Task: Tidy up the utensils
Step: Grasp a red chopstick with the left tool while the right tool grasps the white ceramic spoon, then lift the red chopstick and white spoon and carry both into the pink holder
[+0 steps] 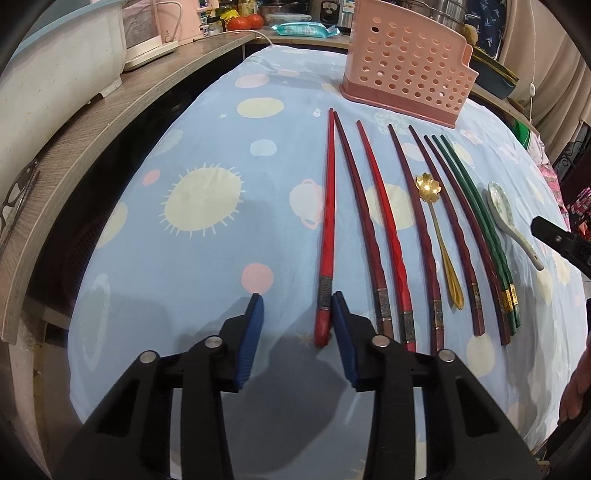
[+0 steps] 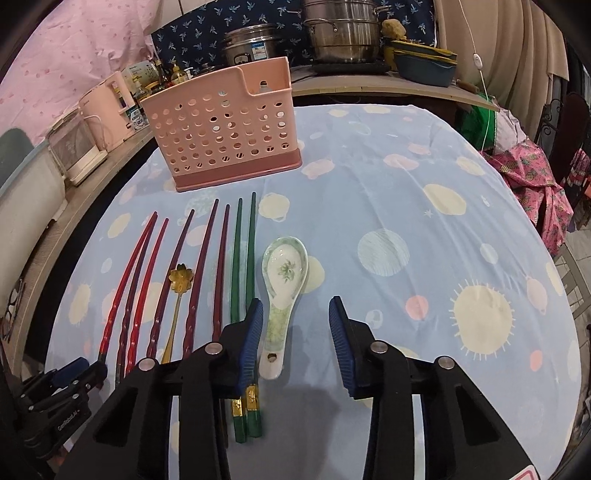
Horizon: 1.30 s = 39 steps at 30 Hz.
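Several chopsticks lie side by side on the blue patterned cloth: red ones (image 1: 328, 229) at the left, dark maroon ones (image 1: 424, 225), and a green pair (image 1: 480, 221) at the right. A gold flower spoon (image 1: 437, 236) lies among them and a white ceramic spoon (image 2: 282, 295) at the right end. A pink perforated holder (image 1: 402, 62) stands beyond them. My left gripper (image 1: 298, 299) is open and empty, its right finger beside the leftmost red chopstick's handle. My right gripper (image 2: 295, 306) is open and empty, straddling the ceramic spoon's handle, above the green pair (image 2: 243, 266).
A wooden shelf (image 1: 110, 110) with a white tub and pink appliances runs along the left. Steel pots (image 2: 343, 33) and dishes stand on a counter behind the table. Pink fabric (image 2: 532, 177) hangs at the right. The holder also shows in the right wrist view (image 2: 225, 133).
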Available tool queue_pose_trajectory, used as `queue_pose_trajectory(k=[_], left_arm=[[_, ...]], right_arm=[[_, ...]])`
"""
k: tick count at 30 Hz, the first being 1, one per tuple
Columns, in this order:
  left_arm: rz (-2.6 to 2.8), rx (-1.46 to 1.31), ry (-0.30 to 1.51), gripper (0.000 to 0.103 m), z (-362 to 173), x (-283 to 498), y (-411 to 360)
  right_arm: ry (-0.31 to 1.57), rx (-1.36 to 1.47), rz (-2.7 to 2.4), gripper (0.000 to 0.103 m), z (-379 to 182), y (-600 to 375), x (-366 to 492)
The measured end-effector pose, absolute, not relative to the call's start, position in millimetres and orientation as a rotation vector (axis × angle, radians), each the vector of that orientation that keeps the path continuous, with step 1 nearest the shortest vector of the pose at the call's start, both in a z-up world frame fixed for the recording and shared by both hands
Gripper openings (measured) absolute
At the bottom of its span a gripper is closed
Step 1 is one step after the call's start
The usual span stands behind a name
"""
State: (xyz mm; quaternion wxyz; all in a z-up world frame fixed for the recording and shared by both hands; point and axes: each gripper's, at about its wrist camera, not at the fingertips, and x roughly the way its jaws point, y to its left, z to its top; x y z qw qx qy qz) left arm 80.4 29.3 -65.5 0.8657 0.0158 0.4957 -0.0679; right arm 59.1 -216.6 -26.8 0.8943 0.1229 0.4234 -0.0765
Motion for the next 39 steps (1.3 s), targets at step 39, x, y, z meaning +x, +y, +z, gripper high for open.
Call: queue_pose_trajectory(k=[39], left_arm=[[-0.222,-0.065,0.979,0.007,-42,60,39]], right_arm=[[0.866,0.365,-0.12,0.007,-23,-228,21]])
